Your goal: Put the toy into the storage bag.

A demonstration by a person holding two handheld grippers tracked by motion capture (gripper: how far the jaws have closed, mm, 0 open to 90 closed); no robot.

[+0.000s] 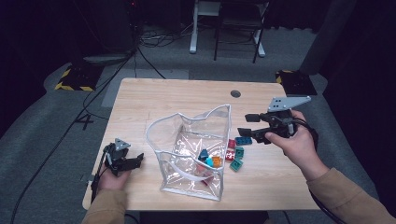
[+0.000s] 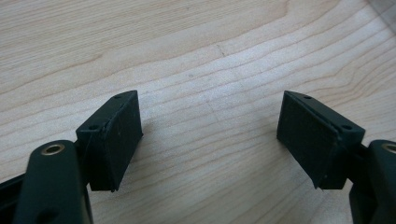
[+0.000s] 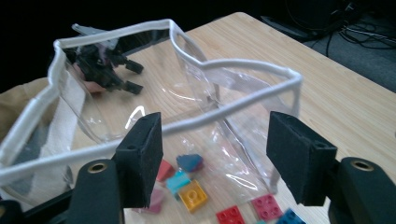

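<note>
1. Packing bricks into the clear bag (image 1: 187, 154) is the job I read here; the bag stands open at the centre of the high view, with a few bricks already inside.
2. The loose bricks (image 1: 237, 151) lie on the desk (image 1: 177, 93) just right of the bag, below my right claw (image 1: 250, 125).
3. My right claw hovers wide and empty at centre right of that view. In the right gripper view the bag's white rim (image 3: 187, 123) crosses between its jaws.
4. To do this well, I'd dip clear of the rim, straddle one brick squarely and close firmly.
5. My left claw (image 1: 135, 160) rests wide and empty at lower left, on bare desk; it could steady the bag's rim during the drop.
</note>
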